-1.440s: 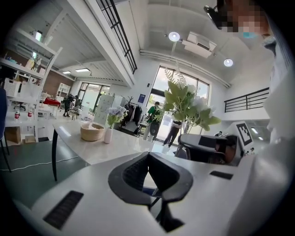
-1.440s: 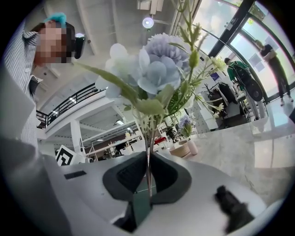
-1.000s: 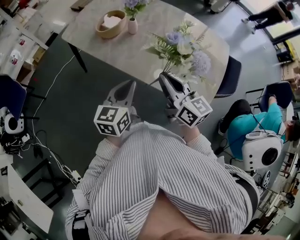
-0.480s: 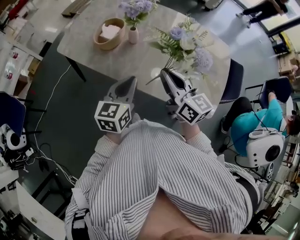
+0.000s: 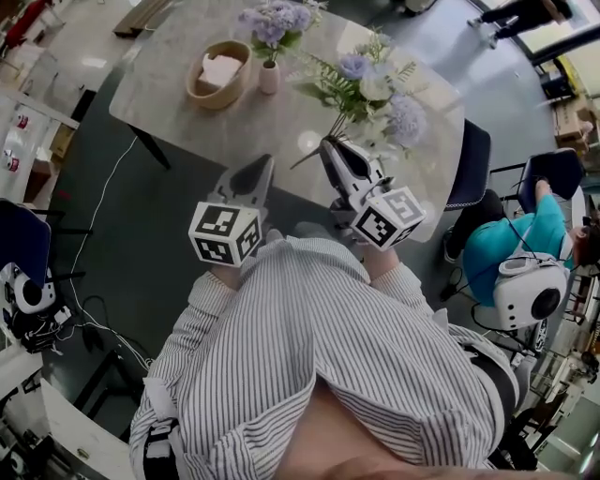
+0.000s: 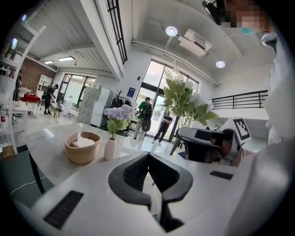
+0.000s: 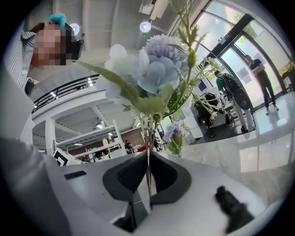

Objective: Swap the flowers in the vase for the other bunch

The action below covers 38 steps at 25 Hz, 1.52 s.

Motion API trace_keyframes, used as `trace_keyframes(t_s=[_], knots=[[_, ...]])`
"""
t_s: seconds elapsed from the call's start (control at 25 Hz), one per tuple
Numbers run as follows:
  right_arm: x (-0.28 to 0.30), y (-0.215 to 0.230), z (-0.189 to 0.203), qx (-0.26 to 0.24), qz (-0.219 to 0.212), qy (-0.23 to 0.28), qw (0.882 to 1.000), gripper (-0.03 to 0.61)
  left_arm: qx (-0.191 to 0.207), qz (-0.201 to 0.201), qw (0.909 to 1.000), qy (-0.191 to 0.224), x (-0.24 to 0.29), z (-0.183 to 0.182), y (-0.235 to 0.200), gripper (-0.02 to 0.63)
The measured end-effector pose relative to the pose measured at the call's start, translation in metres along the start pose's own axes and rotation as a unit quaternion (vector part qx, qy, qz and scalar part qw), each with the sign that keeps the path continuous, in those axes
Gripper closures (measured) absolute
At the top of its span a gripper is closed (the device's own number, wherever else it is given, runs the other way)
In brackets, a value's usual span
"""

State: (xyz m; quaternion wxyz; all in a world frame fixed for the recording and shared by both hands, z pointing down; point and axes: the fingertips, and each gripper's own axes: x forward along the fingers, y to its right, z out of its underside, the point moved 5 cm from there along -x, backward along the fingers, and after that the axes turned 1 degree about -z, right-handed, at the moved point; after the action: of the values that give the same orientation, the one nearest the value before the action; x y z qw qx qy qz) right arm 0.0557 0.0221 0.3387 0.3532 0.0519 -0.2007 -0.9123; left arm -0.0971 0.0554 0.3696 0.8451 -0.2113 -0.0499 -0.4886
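**Fresh bunch clamped in the right gripper, vase not yet emptied**

In the head view, the round, pale marble-look table (image 5: pixel 272 131) fills the 12 o'clock part of the scene. The dark floor lies at its 9 o'clock side. The wearer's grey-and-white striped shirt (image 5: pixel 328 366) takes up the 6 o'clock half.

A dark blue chair (image 5: pixel 469 164) stands at the table's 3 o'clock edge. At 4 o'clock from it is a seated person (image 5: pixel 497 248) in a teal top.

The large bunch (image 5: pixel 370 89) of pale blue, white and lilac blooms with green fern sprays shows against the table's 2 o'clock part. Its thin stems run down to 7 o'clock into the right gripper (image 5: pixel 330 148).

The right gripper view shows the black pads clenched on those stems. The bunch (image 7: pixel 156 69) rises towards 12 o'clock from the right gripper (image 7: pixel 148 161).

The left gripper (image 5: pixel 258 169) sits at 9 o'clock of the right one, at the table's near edge. In its own view the left gripper (image 6: pixel 148 156) has its jaws pressed together with nothing between them.

A round, light wooden bowl (image 5: pixel 217 73) holding something white rests at 11 o'clock on the table. Just beside it at 3 o'clock stands the small white ceramic vase (image 5: pixel 269 78). The vase is upright and holds purple flowers (image 5: pixel 275 19) with green leaves.

From the left gripper view, the bowl (image 6: pixel 83 147) and vase (image 6: pixel 110 150) lie at 10 o'clock of the jaws, well apart from them.
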Motion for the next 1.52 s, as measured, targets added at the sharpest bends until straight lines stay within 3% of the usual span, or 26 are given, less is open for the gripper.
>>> trace_keyframes(t_s=[0.4, 1.12, 1.52], knots=[[0.010, 0.011, -0.004, 0.004, 0.006, -0.001, 1.000, 0.543, -0.013, 0.007, 0.9999, -0.008, 0.013, 0.000, -0.008, 0.601], [0.067, 0.055, -0.032, 0.012, -0.018, -0.017, 1.000, 0.543, -0.021, 0.002, 0.9997, -0.013, 0.074, -0.035, -0.036, 0.601], [0.089, 0.088, -0.044, 0.021, -0.021, 0.002, 1.000, 0.543, -0.037, 0.003, 0.9992, -0.012, 0.107, -0.049, -0.052, 0.601]])
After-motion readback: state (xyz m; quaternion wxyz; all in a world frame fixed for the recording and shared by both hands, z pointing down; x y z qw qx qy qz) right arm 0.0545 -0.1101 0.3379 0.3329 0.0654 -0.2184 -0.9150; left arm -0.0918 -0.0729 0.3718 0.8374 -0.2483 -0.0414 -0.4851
